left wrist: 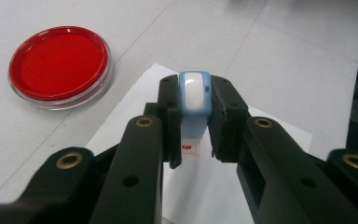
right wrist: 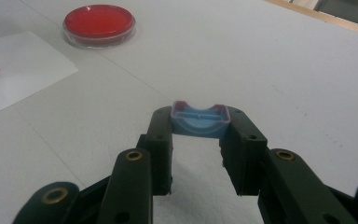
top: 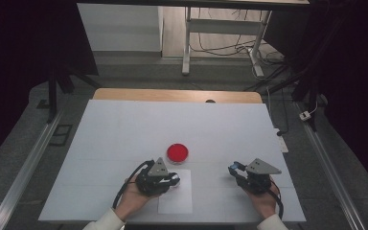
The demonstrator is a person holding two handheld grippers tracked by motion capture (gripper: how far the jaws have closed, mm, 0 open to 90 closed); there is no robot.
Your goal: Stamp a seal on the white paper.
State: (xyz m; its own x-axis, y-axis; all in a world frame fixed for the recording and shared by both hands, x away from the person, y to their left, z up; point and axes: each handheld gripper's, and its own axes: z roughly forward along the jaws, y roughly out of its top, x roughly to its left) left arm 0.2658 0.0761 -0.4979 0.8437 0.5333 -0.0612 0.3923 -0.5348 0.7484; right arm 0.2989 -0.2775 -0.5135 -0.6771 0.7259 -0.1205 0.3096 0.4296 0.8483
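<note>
left gripper (left wrist: pixel 193 121): fingers clamped on blue-white stamp (left wrist: pixel 194 95), over white paper (left wrist: pixel 214 186) | right gripper (right wrist: pixel 199 140): fingers pinching blue cap (right wrist: pixel 199 120) above counter (right wrist: pixel 284 70) | round clear dish (left wrist: pixel 59 67): full of red ink, just beyond paper

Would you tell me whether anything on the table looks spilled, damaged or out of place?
Nothing stands out. The red ink pad sits flat and open, with no ink around it. The paper sheet lies flat. The left gripper holds a blue stamp over it; the right gripper holds the blue cap.
</note>
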